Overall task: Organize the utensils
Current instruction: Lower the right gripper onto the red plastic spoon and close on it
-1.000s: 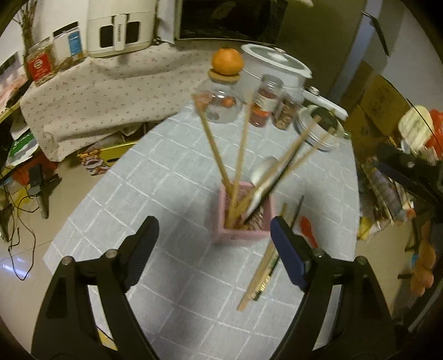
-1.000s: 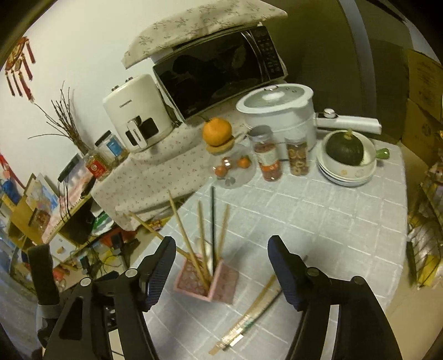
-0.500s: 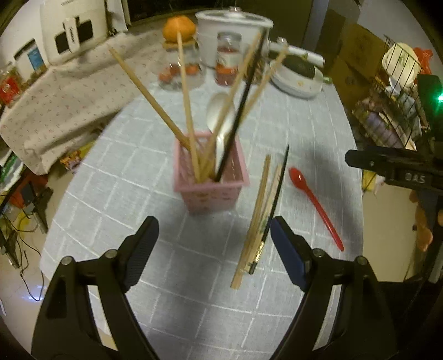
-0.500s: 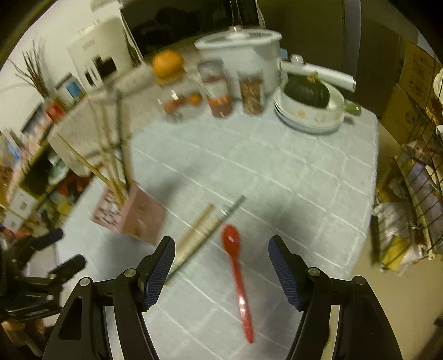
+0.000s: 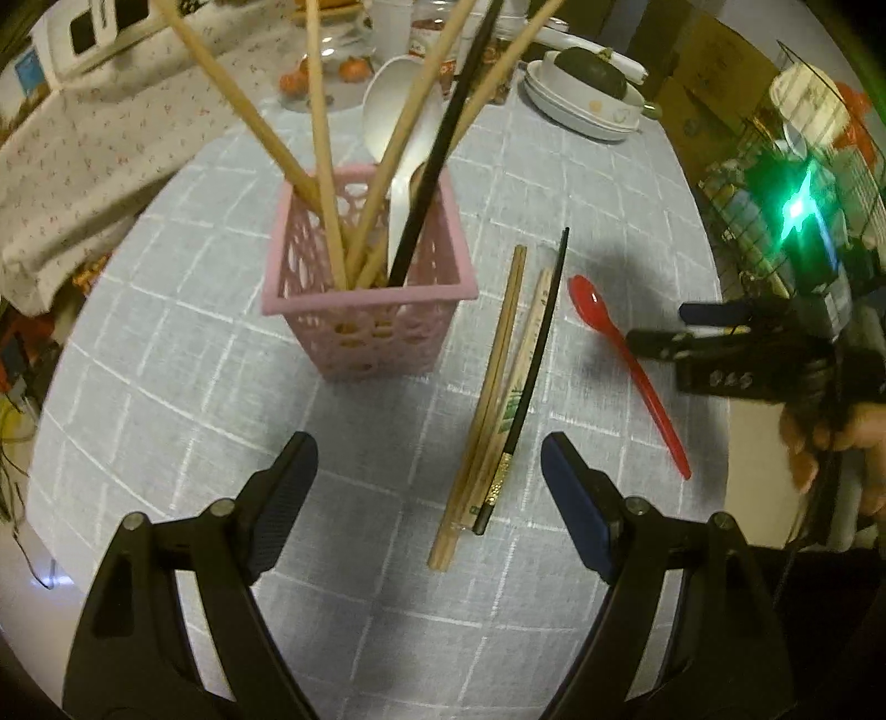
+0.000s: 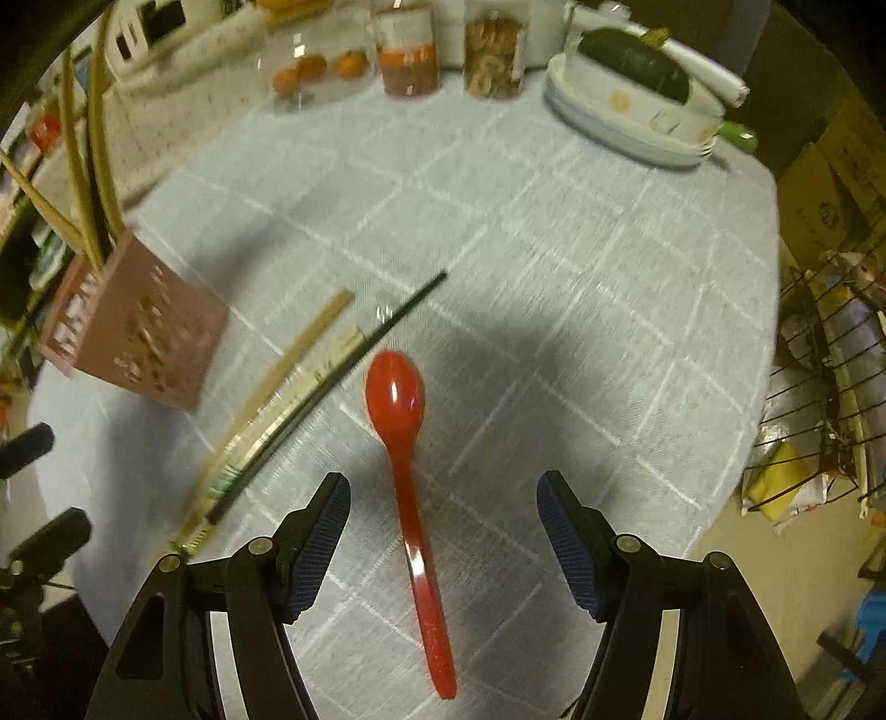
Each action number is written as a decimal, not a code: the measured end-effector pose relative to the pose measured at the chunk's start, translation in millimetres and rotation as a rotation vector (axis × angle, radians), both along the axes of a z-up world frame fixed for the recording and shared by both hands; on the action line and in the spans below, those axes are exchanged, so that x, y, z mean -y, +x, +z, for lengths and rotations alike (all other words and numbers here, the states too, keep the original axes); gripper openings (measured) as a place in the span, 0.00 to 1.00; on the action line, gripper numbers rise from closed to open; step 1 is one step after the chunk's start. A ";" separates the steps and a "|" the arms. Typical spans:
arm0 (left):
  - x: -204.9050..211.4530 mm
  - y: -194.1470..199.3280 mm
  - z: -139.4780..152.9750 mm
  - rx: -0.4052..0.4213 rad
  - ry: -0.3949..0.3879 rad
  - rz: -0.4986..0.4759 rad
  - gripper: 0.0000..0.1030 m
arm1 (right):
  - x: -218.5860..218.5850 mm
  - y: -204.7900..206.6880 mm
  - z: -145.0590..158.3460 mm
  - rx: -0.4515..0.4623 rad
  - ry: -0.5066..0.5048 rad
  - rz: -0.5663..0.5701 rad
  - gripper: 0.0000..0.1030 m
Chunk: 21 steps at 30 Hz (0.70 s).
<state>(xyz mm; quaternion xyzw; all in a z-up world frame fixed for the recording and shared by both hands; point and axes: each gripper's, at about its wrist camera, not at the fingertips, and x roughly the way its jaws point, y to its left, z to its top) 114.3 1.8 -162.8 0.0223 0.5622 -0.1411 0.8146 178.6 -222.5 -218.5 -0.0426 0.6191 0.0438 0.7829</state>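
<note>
Right wrist view: my right tool (image 6: 443, 531) hangs wide, empty, astride the red spoon (image 6: 407, 476) on the table (image 6: 554, 277), lined up for pickup. Left tool (image 5: 429, 493) wide over loose chopsticks (image 5: 498, 399).

Home kitchen/dining corner: round table under grey checked tablecloth (image 6: 554, 266), glass food jars (image 6: 407, 61) at far edge, white dish holding dark green squash (image 6: 637, 66) far right, white countertop appliance (image 5: 83, 27) far left.

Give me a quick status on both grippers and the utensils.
Left hand-held gripper open above loose chopsticks. Right hand-held gripper open, straddling red spoon, not touching. Pink basket already holds chopsticks and white spoon. Nothing blocking.
</note>
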 end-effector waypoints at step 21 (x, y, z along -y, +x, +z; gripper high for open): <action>14.8 -13.0 25.4 0.107 0.051 -0.108 0.77 | -0.7 -0.3 -5.9 -0.018 0.056 0.005 0.07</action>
